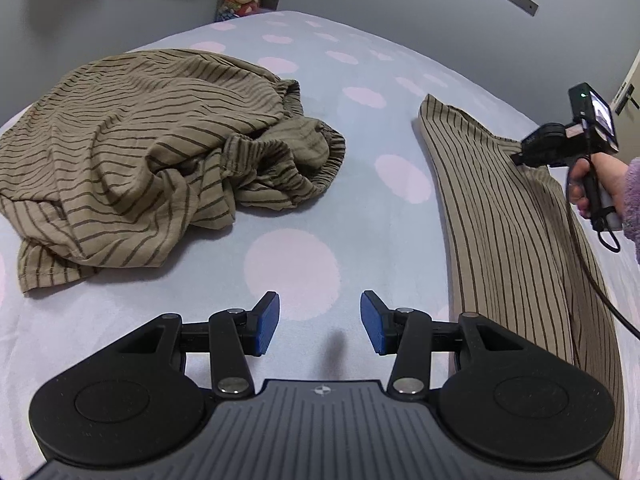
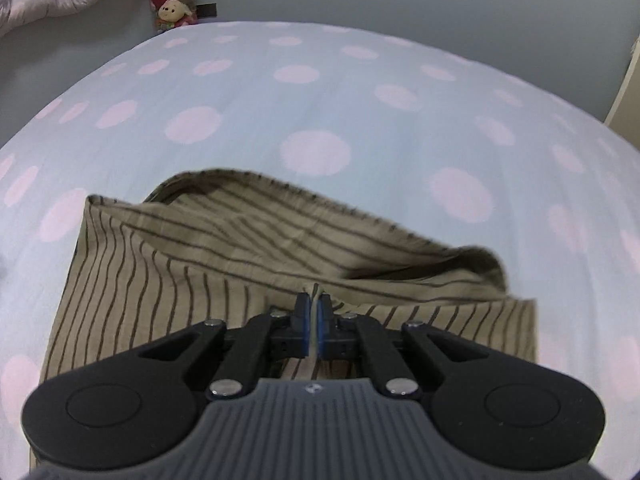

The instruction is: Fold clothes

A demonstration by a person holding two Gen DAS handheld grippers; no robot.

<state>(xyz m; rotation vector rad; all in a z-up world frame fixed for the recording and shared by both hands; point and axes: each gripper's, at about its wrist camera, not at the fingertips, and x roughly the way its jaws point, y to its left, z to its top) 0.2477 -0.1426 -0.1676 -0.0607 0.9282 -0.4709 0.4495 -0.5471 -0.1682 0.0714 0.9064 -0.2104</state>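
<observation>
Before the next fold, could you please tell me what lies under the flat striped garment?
Under the flat striped garment the dotted bedsheet shows around its edges. The right claw, shut on a pinched fold, lifts its top layer; whatever lies beneath the rest is covered.

Beside the smooth matt dotted bedsheet (image 2: 360, 92), the striped garment (image 2: 168, 280) is crinkled, soft woven cloth.

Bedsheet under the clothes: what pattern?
Pale blue bedsheet with pink polka dots, clearest in the right wrist view.
</observation>
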